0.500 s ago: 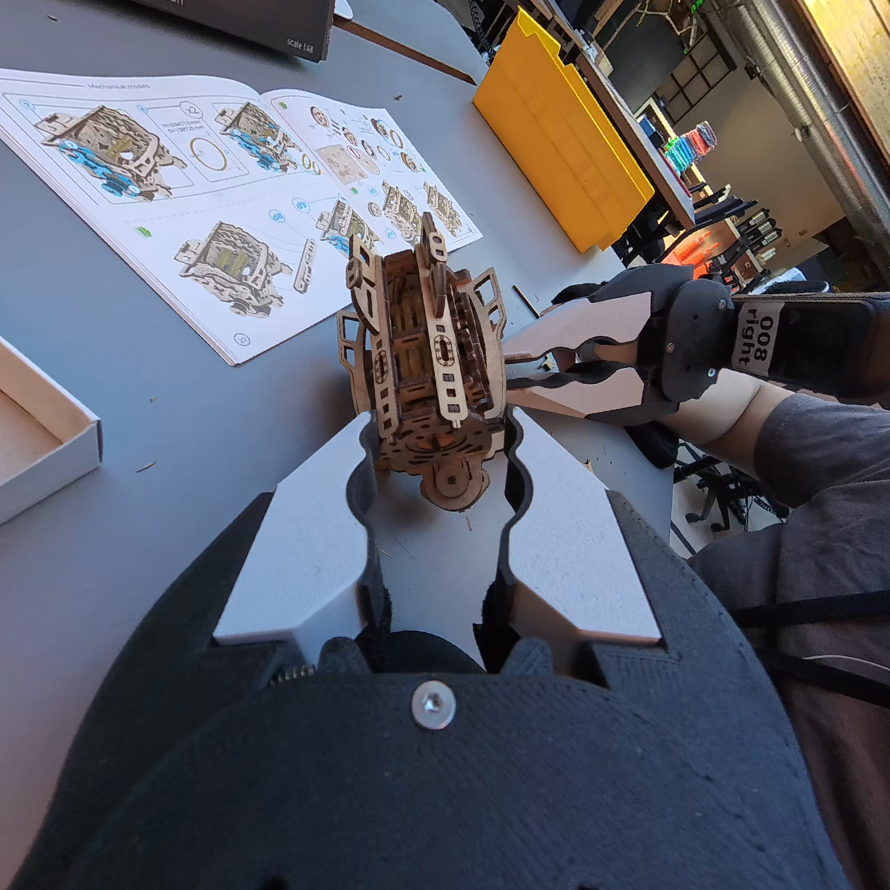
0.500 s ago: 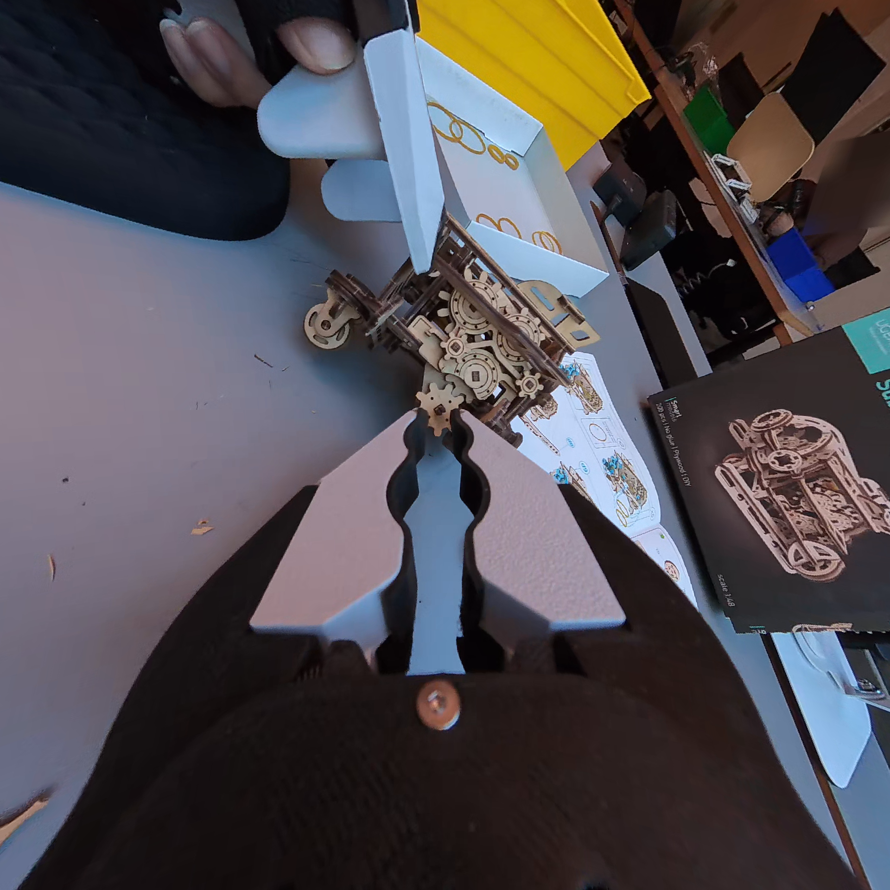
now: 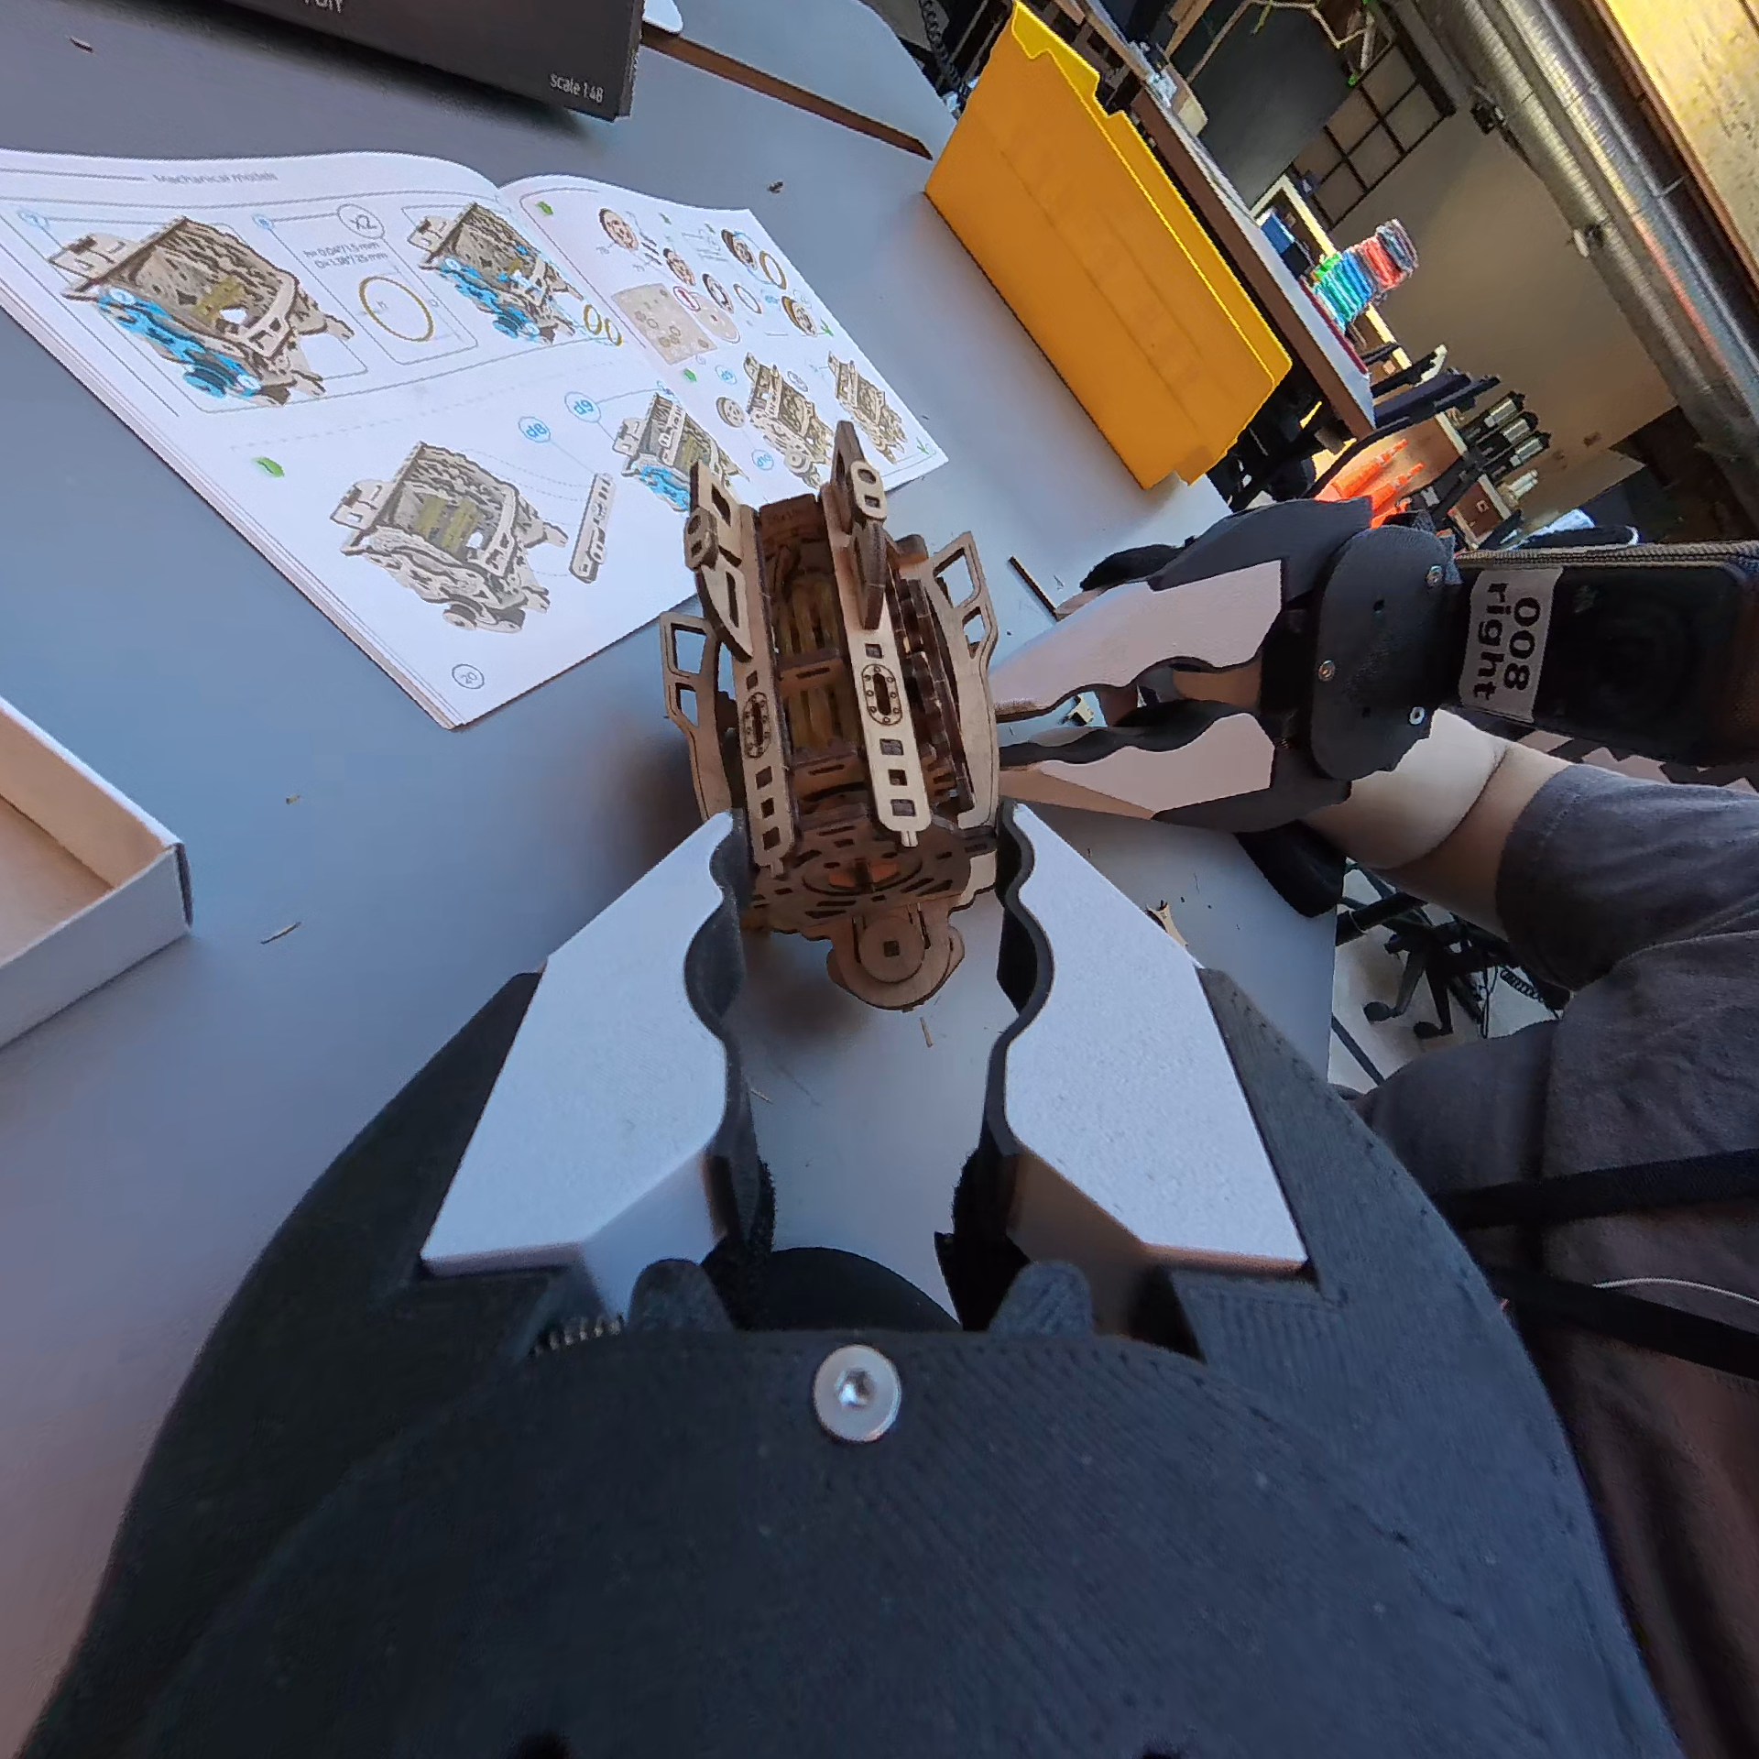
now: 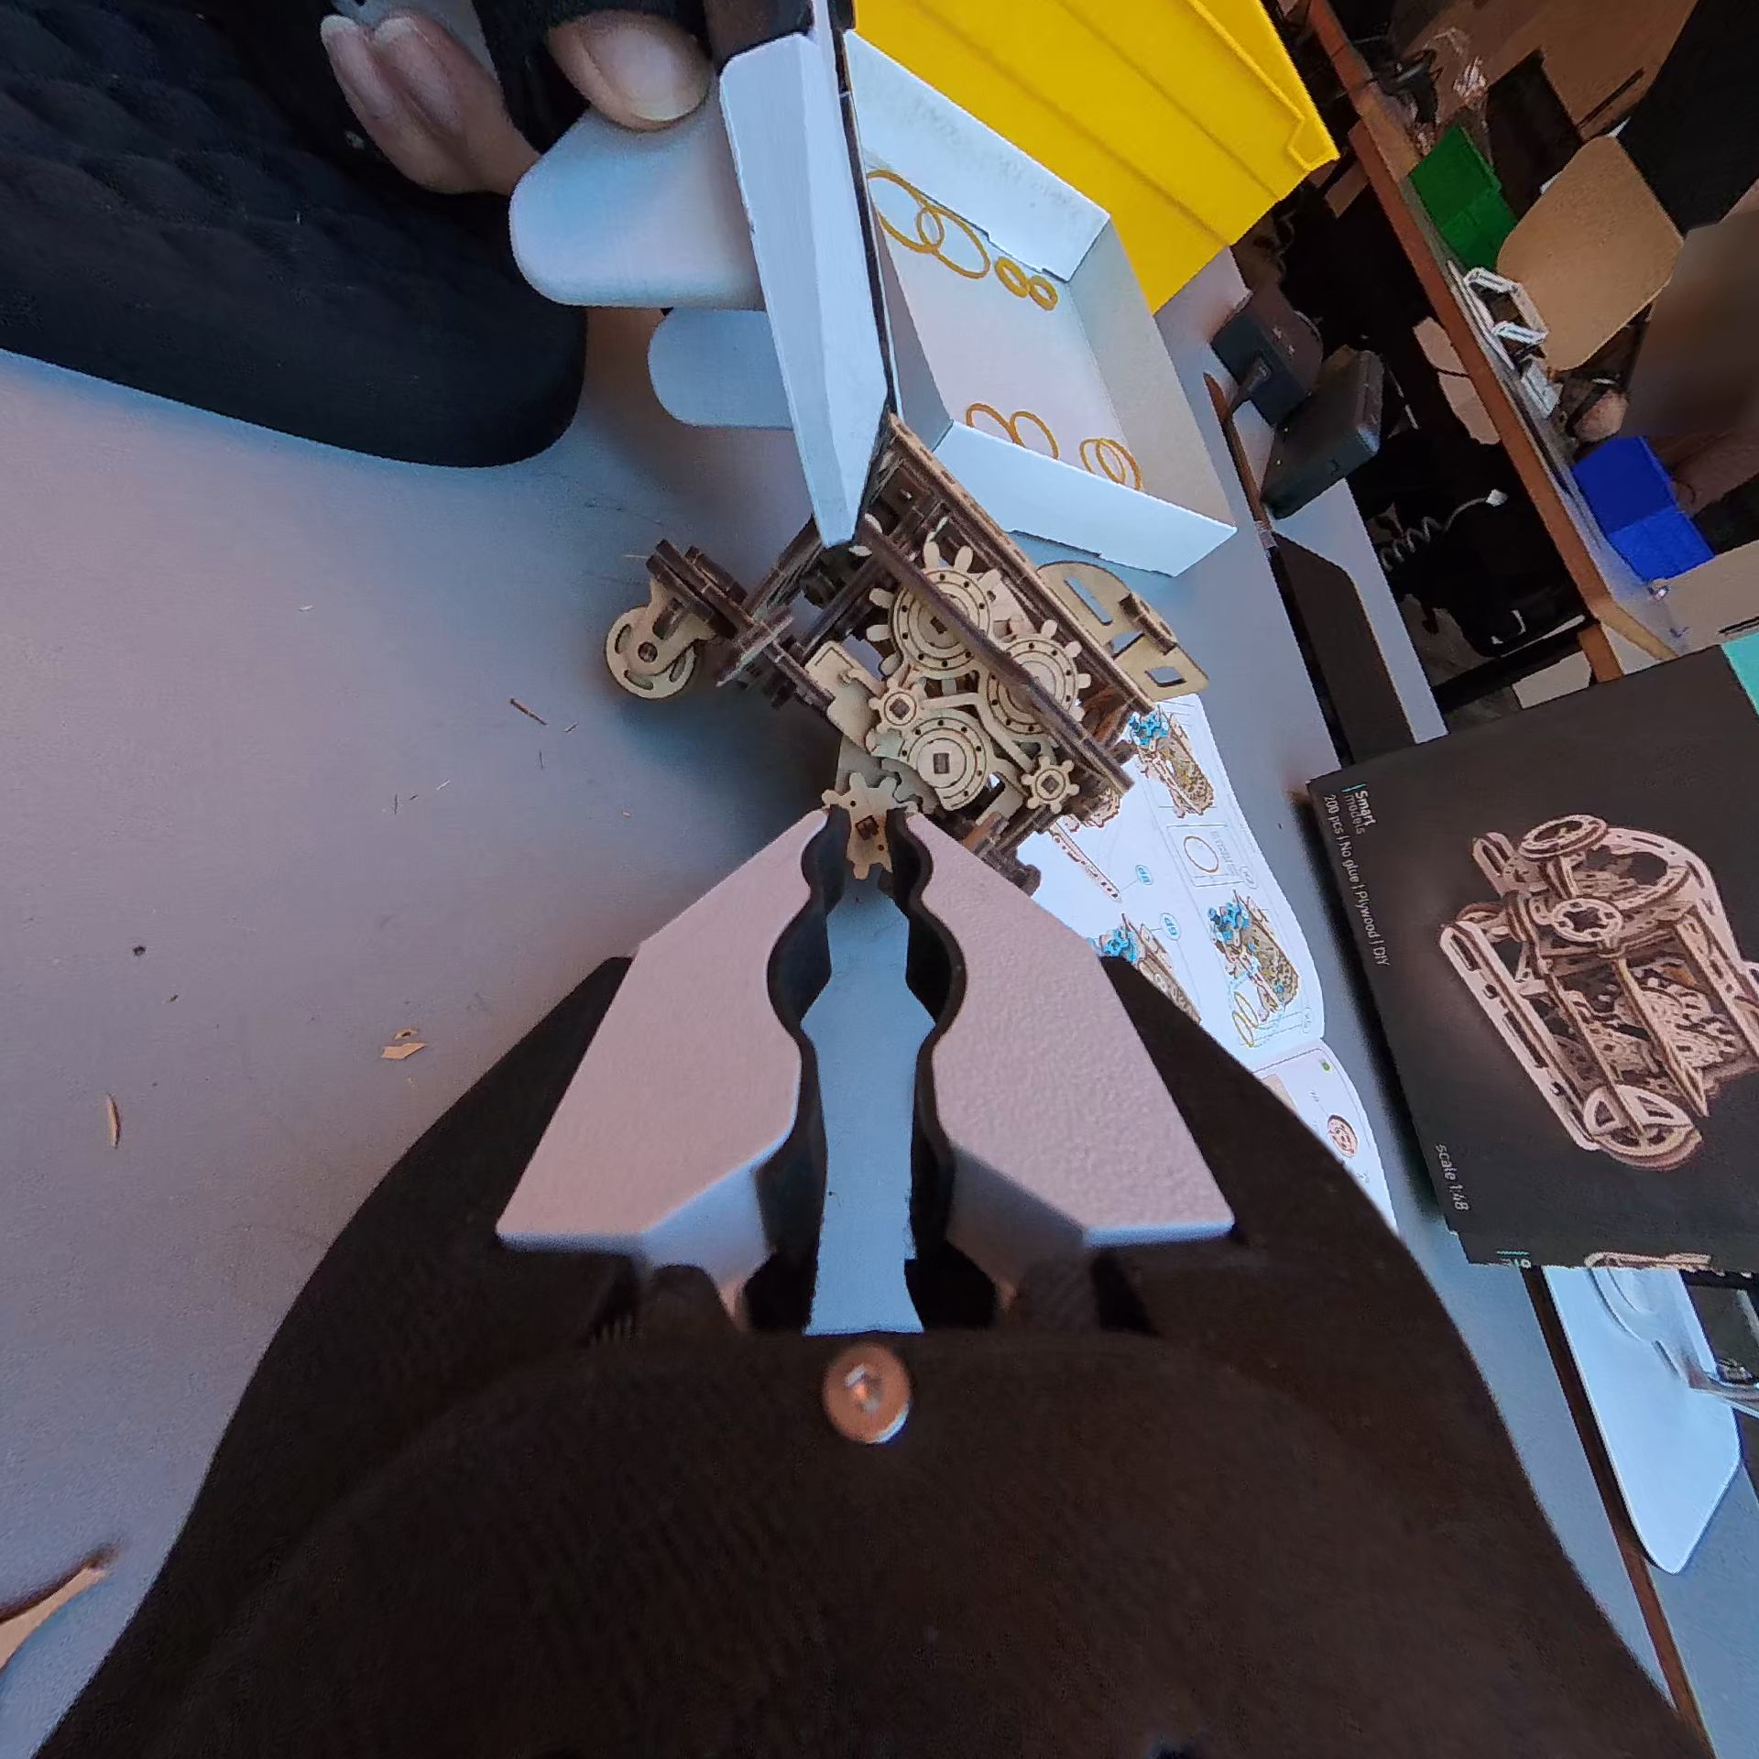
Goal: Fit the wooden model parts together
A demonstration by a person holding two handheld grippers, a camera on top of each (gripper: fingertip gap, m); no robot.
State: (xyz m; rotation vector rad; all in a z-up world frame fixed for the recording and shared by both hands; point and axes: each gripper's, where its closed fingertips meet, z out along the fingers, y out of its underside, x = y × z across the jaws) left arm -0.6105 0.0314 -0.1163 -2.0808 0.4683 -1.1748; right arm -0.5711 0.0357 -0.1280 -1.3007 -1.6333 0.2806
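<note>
Hardly anything has changed since half a second ago: the wooden model (image 3: 838,723) is still clamped at its base between the left gripper (image 3: 861,838) fingers, tipped on the grey table (image 3: 400,857). A small gear (image 4: 868,826) is still pinched by the right gripper (image 4: 871,838), pressed against the model's gear-covered side, so seating is judged unfinished. Pale laser-cut plywood, slotted frames and meshed cogs are visible.
</note>
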